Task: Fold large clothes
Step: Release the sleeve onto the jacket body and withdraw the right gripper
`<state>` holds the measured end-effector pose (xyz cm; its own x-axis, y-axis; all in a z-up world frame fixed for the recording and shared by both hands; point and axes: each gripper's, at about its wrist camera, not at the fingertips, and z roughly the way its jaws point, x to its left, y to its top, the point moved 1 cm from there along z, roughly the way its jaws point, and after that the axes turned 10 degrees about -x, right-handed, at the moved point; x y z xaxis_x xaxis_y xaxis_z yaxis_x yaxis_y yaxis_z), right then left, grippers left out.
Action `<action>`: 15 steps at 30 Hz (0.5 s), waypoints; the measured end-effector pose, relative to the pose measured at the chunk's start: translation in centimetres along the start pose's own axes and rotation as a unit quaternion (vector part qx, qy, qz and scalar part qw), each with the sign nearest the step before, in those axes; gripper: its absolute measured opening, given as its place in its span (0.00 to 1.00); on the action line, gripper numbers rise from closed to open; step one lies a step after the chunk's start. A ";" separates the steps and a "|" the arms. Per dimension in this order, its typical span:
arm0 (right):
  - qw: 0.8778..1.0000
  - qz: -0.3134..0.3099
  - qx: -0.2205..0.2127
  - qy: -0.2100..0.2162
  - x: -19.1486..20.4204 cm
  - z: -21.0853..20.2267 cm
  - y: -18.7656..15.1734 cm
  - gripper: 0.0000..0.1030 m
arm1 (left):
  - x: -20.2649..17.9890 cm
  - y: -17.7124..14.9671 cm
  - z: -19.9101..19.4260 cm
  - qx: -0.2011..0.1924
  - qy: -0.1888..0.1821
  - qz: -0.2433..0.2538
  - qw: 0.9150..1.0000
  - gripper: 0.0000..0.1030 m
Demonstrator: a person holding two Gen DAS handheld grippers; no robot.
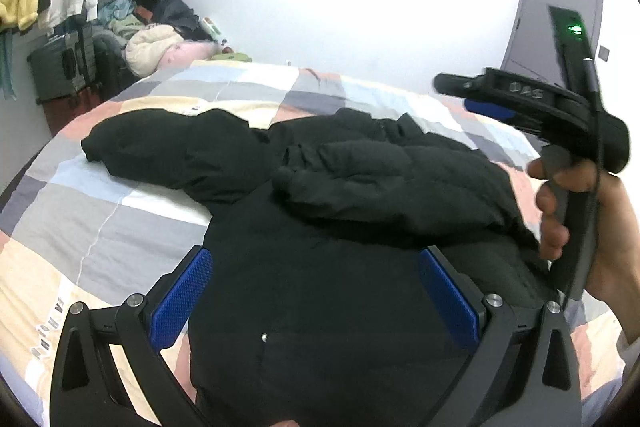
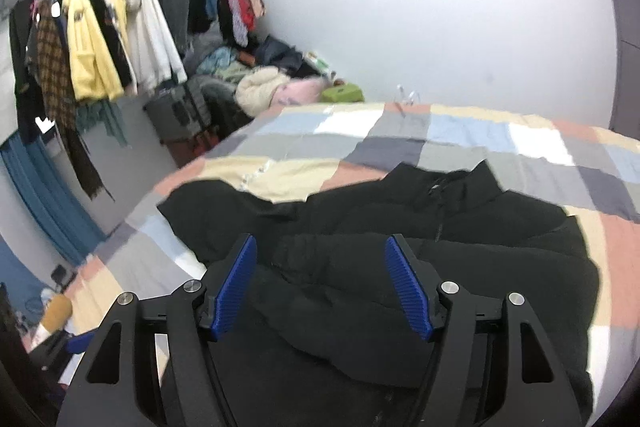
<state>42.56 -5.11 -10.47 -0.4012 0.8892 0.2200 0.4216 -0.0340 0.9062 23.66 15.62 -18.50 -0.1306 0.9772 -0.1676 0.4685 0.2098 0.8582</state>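
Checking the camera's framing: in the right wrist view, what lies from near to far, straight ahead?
Right claw → black jacket → checked bedspread → white wall.

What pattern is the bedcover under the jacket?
Pastel patchwork checks on the bedcover, clearest in the right wrist view.

light: we see bright indoor light, wall (image 1: 300,23) blown out white | detail: black jacket (image 1: 320,227) loses its folds in darkness | blur: slight in right view | edges: fisheye bending, dark corners
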 end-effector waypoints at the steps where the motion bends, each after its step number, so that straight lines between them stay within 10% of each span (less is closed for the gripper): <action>1: 1.000 0.000 -0.007 -0.002 0.0 -1.0 0.4 0.64 | -0.2 0.2 -0.4 -0.002 -0.003 -0.001 1.000 1.00; 15: 0.995 -0.040 -0.083 -0.044 1.4 -13.4 -0.1 0.64 | -4.5 0.7 -6.1 -0.035 -0.023 0.019 0.999 1.00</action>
<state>31.10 -10.00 -5.43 -0.3518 0.9287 0.1177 0.2486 -0.0285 0.9682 19.22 11.17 -14.15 -0.0726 0.9852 -0.1555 0.4099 0.1716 0.8959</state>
